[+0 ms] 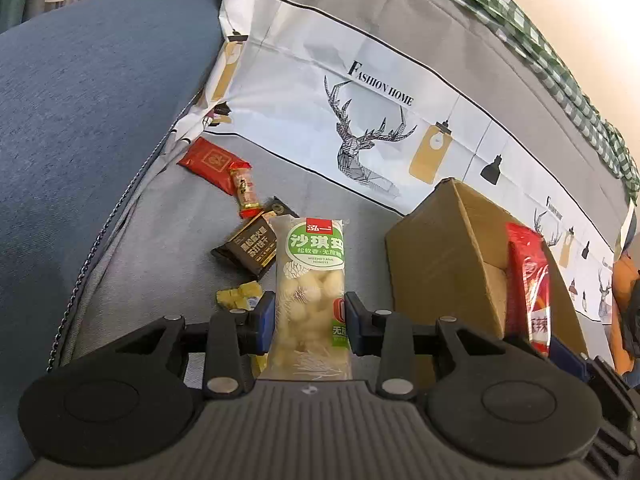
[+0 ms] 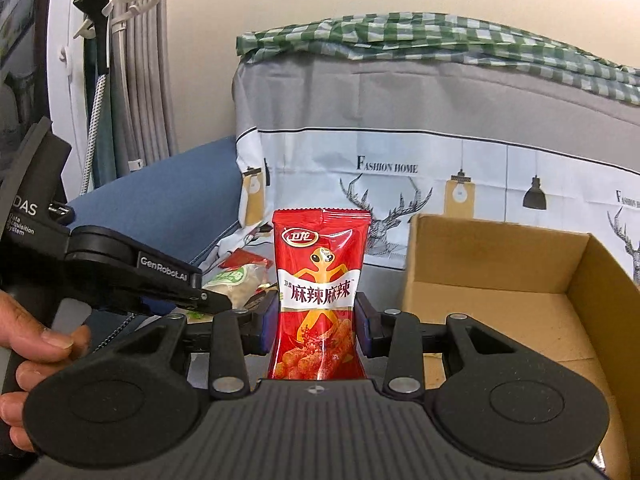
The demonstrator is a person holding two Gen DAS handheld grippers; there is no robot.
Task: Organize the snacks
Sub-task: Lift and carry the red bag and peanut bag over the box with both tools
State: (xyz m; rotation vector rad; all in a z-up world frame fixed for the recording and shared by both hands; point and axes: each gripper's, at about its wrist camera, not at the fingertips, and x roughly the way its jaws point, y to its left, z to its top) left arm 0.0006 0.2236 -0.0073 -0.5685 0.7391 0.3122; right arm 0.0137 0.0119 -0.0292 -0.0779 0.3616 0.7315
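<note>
My left gripper [image 1: 310, 316] is shut on a clear pack of pale puffed snack with a green label [image 1: 312, 280], held above the grey seat. My right gripper [image 2: 316, 320] is shut on a red spicy snack packet [image 2: 318, 292], held upright just left of an open cardboard box [image 2: 500, 276]. The box also shows in the left wrist view [image 1: 444, 264], with the red packet [image 1: 528, 284] at its right. Loose on the seat lie a black packet [image 1: 250, 250], a red packet [image 1: 210, 164], a small red-orange stick [image 1: 244, 188] and yellow candies [image 1: 238, 296].
A blue cushion [image 1: 92, 120] rises at the left. A grey and white cover printed with deer [image 1: 360, 136] backs the seat, with green checked cloth [image 2: 440, 40] on top. The left gripper's body [image 2: 132, 276] and a hand [image 2: 32, 344] are at the right view's left.
</note>
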